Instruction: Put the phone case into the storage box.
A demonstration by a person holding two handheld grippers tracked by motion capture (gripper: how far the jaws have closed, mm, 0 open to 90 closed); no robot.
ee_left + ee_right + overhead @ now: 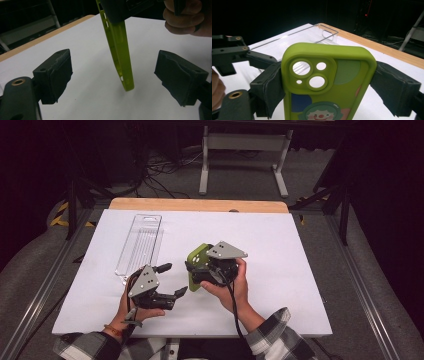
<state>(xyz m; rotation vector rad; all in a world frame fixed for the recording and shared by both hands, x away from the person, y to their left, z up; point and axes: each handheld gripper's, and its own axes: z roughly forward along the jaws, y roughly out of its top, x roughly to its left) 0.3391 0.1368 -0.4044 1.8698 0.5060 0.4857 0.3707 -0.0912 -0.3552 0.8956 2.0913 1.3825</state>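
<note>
1. A green phone case (327, 82) is clamped between the two jaws of the right gripper (216, 265); the case sides are pressed by both pads in the right gripper view.
2. The case is held off the white table (280, 250), near the table's middle, edge-on toward the left gripper (167, 280). In the left gripper view only a thin green edge (120, 52) is seen, its top hidden behind the right gripper's body.
3. The bottom of the case is cut off in the right gripper view; a cartoon clown face print is only partly visible. Camera cut-outs are seen through.
4. The left gripper's jaws are spread wide, nothing between the pads; the case edge hangs beyond them, apart from both.
5. A clear plastic tray (140, 242) is lying flat on the table, left of centre, behind the left gripper. Whether anything is in it cannot be told.
6. In the high view the case is mostly covered by the right gripper's grey plate and the right hand (235, 287).
7. The left hand (132, 312) is partly hidden under its gripper.
</note>
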